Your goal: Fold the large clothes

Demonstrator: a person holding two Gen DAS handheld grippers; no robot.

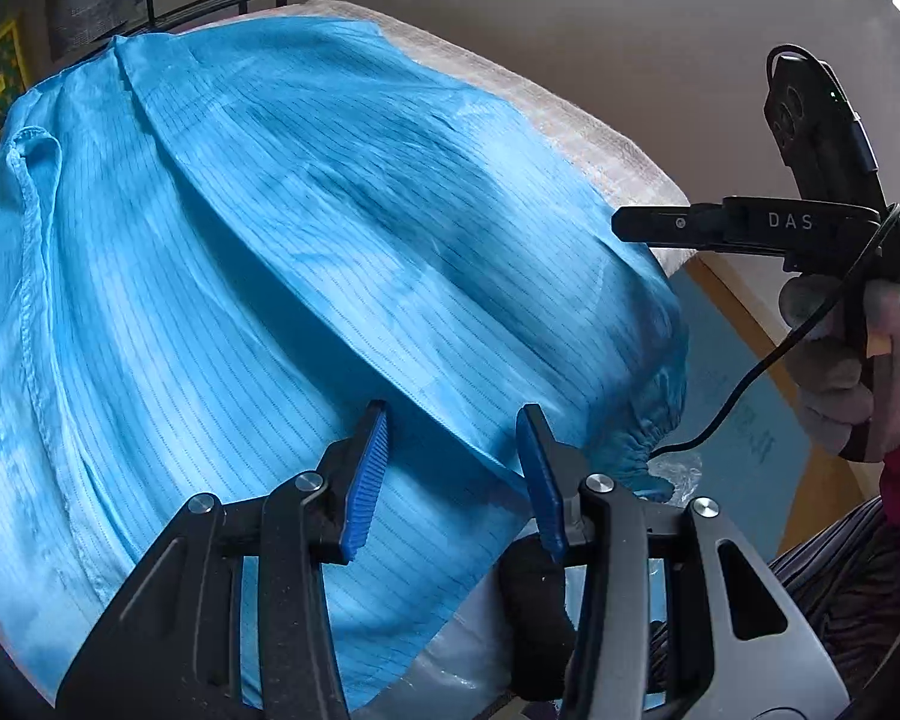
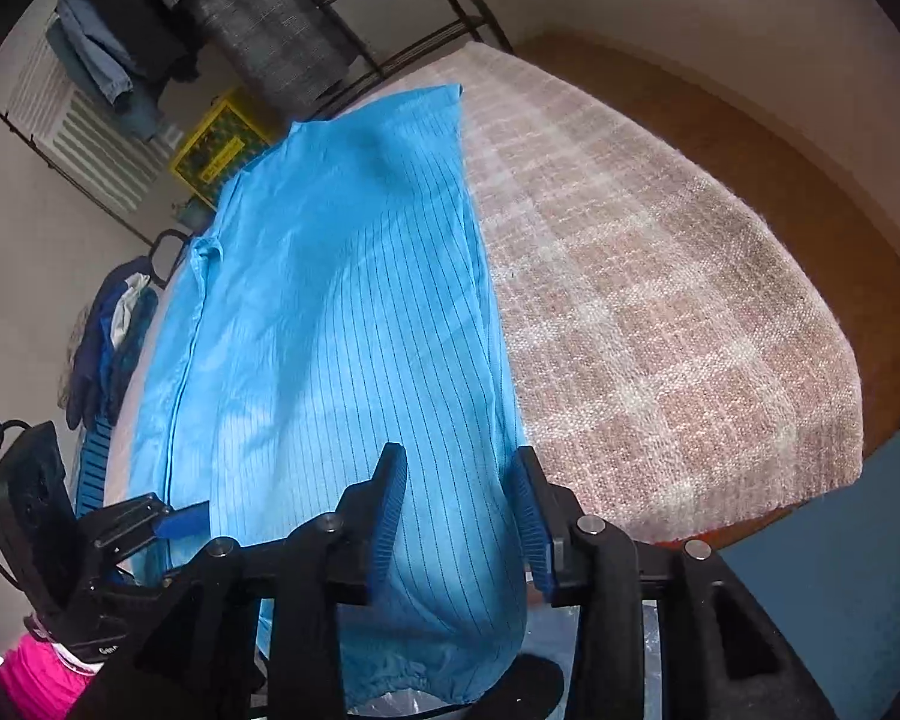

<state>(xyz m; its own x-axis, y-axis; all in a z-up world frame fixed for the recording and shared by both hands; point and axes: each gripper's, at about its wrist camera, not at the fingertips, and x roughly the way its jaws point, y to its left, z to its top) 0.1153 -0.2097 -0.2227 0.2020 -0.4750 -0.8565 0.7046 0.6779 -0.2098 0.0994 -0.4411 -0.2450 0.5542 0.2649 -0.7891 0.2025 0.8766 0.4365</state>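
Pinkish-beige checked blanket [image 2: 660, 312] covers the work surface, with a dark metal clothes rack [image 2: 354, 30] and hanging garments behind it and a yellow crate [image 2: 222, 144] on the floor beyond. Spread lengthwise over the blanket lies the blue pinstriped garment [image 2: 330, 312], thin and slippery-looking, its elastic cuff [image 1: 648, 450] hanging off the near edge. One side appears already turned in over the body, judging by the straight fold edge that runs along the blanket in the right wrist view and the diagonal flap that crosses the cloth in the left one.

Above the near end, the left gripper [image 1: 456, 468] hovers with its blue ribbed pads partly spread; the flap's edge runs between them, but the pads do not seem to pinch it. Likewise the right gripper [image 2: 462, 516] stands partly spread over the sleeve end, the cloth passing below and between its pads without being clamped. Seen from the left camera, that gripper is carried by a gloved hand [image 1: 858, 372] off to the side of the blanket.

Both tools sit low at the near hem, probably because the lengthwise fold has been laid down and the next fold must lift this end toward the collar [image 1: 30, 168]. Such light fabric could slide or bunch unless both corners rise together.
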